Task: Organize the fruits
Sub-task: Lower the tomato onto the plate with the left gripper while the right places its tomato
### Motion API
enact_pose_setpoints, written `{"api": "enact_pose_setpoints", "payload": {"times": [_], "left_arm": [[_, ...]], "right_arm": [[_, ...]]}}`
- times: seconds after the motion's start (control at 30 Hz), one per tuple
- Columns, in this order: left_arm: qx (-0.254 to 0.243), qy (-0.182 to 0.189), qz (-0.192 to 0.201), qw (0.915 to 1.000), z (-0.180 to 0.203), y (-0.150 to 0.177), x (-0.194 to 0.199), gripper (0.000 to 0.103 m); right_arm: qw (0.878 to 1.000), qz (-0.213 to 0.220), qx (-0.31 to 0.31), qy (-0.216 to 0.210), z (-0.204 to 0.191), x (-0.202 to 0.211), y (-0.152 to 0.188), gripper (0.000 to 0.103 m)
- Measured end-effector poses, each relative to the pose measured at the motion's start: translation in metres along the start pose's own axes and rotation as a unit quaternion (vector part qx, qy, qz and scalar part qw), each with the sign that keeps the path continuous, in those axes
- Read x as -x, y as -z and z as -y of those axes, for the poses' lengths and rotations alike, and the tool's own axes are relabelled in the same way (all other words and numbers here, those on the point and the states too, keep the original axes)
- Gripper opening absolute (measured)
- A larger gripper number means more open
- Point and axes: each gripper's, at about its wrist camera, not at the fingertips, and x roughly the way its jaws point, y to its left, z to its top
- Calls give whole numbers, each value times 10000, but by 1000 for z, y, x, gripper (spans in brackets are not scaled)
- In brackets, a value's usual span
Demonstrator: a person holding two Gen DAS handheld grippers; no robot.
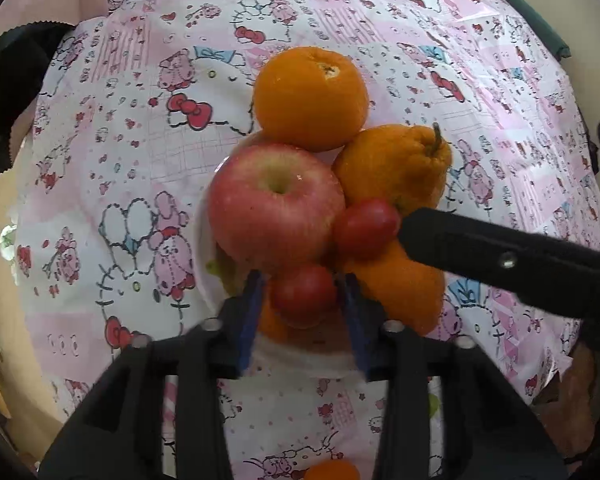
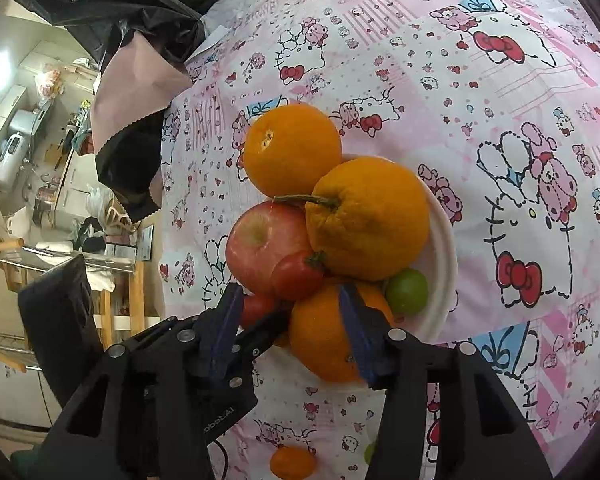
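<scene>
The left hand-held gripper [image 1: 303, 300] points steeply down over a white plate [image 1: 204, 264], its blue pads parted on either side of a small red tomato [image 1: 303, 294]; whether the pads press on it cannot be told from the left wrist view. The right hand-held gripper [image 2: 292, 332] stands with its jaws apart at the near rim of the same plate, one blue pad lying in front of the nearest orange [image 2: 320, 340] and the other beside the left gripper's finger, gripping nothing that can be made out. Just beyond sits a second red tomato [image 2: 296, 276] (its green calyx shows in the right wrist view), resting against a pink-red apple [image 1: 274, 204] and, on the other side, a bumpy stemmed orange [image 2: 368, 220]. A small green fruit [image 2: 406, 291] is tucked by the plate wall. Farthest on the pile is a smooth round orange [image 1: 310, 98], touching both apple and stemmed orange. The plate stands on a desk [image 1: 140, 140] covered in a pink cartoon-printed cloth. Nearest of all, off the plate, a small orange fruit [image 2: 293, 462] lies on the cloth.
</scene>
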Motion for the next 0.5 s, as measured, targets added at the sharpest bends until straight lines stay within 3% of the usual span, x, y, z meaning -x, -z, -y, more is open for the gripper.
{"api": "enact_pose_setpoints", "payload": {"times": [0.1,0.5], "left_arm": [[-6,-91,-10,10000,-2,1,0,60],[-128,-29,221,9997,2,8,21,67]], "right_arm": [[10000,57,17,-39,-1,5,-1,53],[9995,303,-20,-61,-1,27,2,53]]}}
